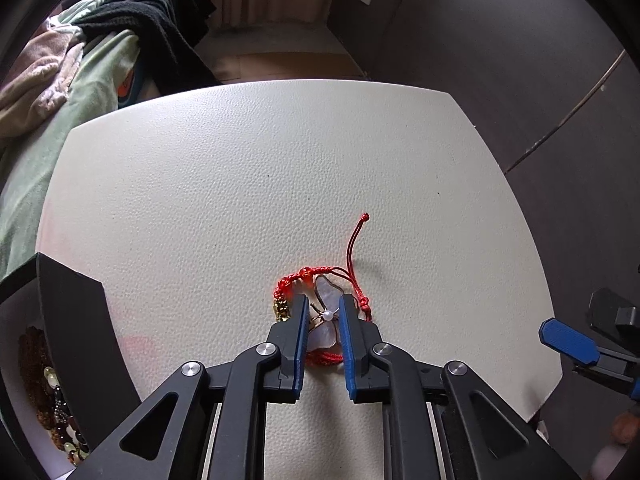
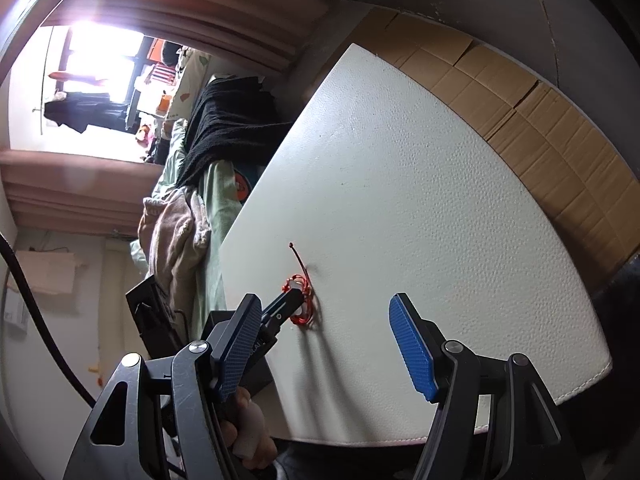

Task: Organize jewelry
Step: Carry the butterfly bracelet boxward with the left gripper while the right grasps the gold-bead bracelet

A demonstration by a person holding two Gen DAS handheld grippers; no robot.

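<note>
Near the bench's (image 1: pixel 200 184) front edge, the left hand-held gripper (image 1: pixel 324 312) pinches a butterfly brooch (image 1: pixel 326 300) lying on a red cord bracelet (image 1: pixel 316 274). Lifting could drag that cord along. The right hand-held gripper (image 2: pixel 320 344) hangs spread, empty.

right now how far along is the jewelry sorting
Looks done: several beaded pieces already lie in the black box at the table's left edge. In hand: the left gripper is closed around the butterfly pendant, which lies on the red cord bracelet, both on the white table. Left: lifting and boxing them. The right gripper is open and empty.
</note>
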